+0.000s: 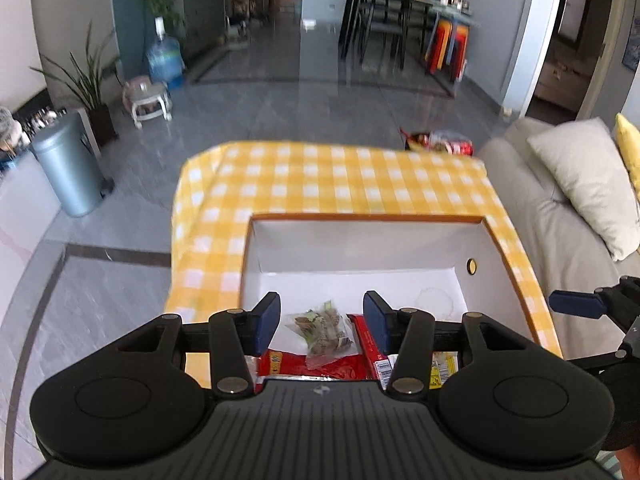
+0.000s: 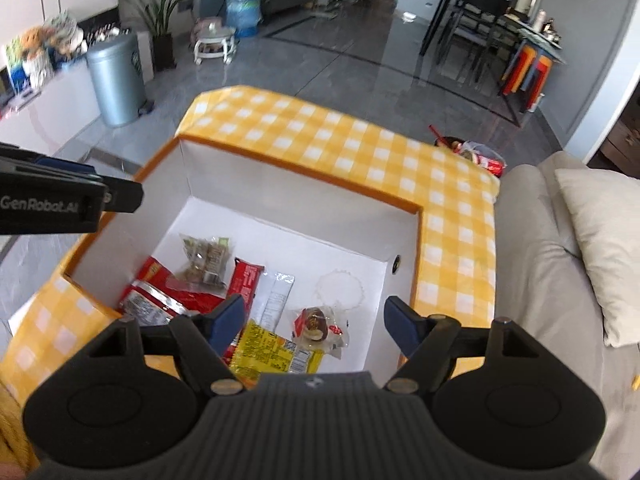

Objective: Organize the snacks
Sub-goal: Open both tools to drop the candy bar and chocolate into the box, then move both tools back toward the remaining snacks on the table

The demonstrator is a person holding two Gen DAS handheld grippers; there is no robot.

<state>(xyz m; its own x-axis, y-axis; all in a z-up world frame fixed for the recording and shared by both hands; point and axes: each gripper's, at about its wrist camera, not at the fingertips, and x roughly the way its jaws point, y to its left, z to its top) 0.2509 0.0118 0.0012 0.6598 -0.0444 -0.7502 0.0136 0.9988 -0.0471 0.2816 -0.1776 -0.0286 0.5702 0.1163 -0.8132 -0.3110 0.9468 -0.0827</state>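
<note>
An open box with white inside and orange rim [image 2: 280, 172] sits on the yellow checked cloth [image 2: 340, 136]. Inside lie a clear bag of small bars [image 2: 206, 258], a red packet [image 2: 160, 294], a red bar [image 2: 246, 276], a white sachet [image 2: 276, 296], a yellow packet [image 2: 276, 350] and a clear-wrapped chocolate sweet [image 2: 318, 326]. My right gripper [image 2: 314, 316] is open and empty above the sweet. My left gripper [image 1: 320, 320] is open and empty above the clear bag [image 1: 322, 330] and red packet [image 1: 320, 364]. The left gripper also shows at the left of the right wrist view [image 2: 72, 198].
A grey sofa [image 2: 548, 280] with a beige cushion [image 2: 604, 240] stands right of the table. A bag of more snacks [image 2: 474, 152] lies on the floor past the table's far right corner. A metal bin [image 2: 116, 80] stands at the left.
</note>
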